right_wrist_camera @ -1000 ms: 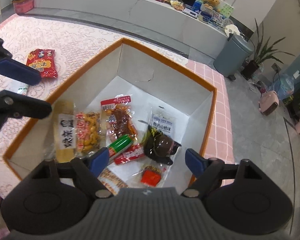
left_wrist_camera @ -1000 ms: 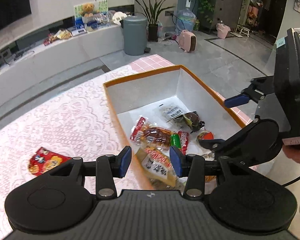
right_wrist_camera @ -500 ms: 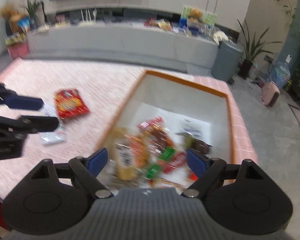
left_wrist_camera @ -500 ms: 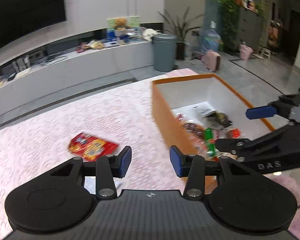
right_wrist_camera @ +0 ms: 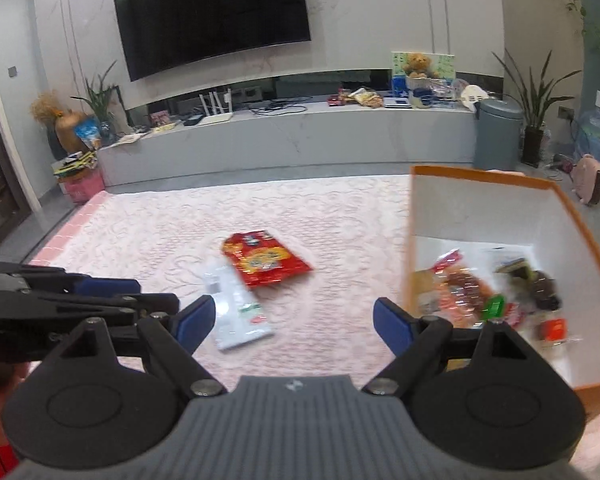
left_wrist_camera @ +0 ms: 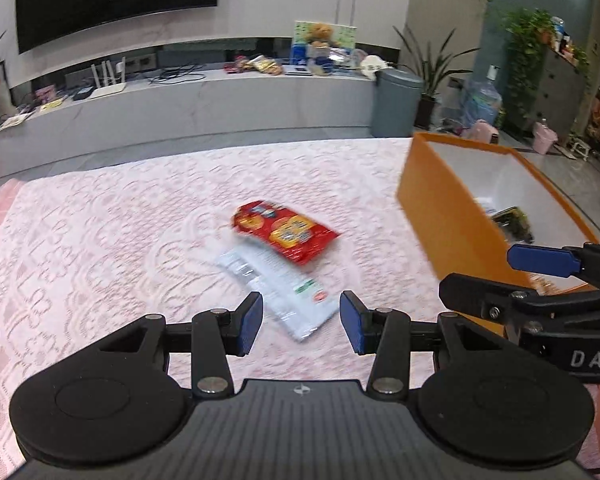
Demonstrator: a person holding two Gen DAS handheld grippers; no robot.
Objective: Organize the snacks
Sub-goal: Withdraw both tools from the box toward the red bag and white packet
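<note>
Over pink tablecloth (left_wrist_camera: pixel 100 240), both claws (left_wrist_camera: pixel 302 322) (right_wrist_camera: pixel 292 318) gape, empty.

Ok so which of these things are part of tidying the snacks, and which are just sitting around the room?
Part of the job:
- red snack packet
- white packet
- orange box
- snacks in the box
- left gripper, open
- right gripper, open

Just lying about:
- television
- grey bin
- teddy bear

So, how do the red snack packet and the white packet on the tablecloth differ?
The red snack packet is bright red with yellow round pictures; the white packet is mostly white with small print and a green-and-red mark. The red one looks broader, the white one longer and narrower. The red one lies farther from the grippers, and its edge overlaps the white one's far end. Both lie flat outside the orange box.
</note>
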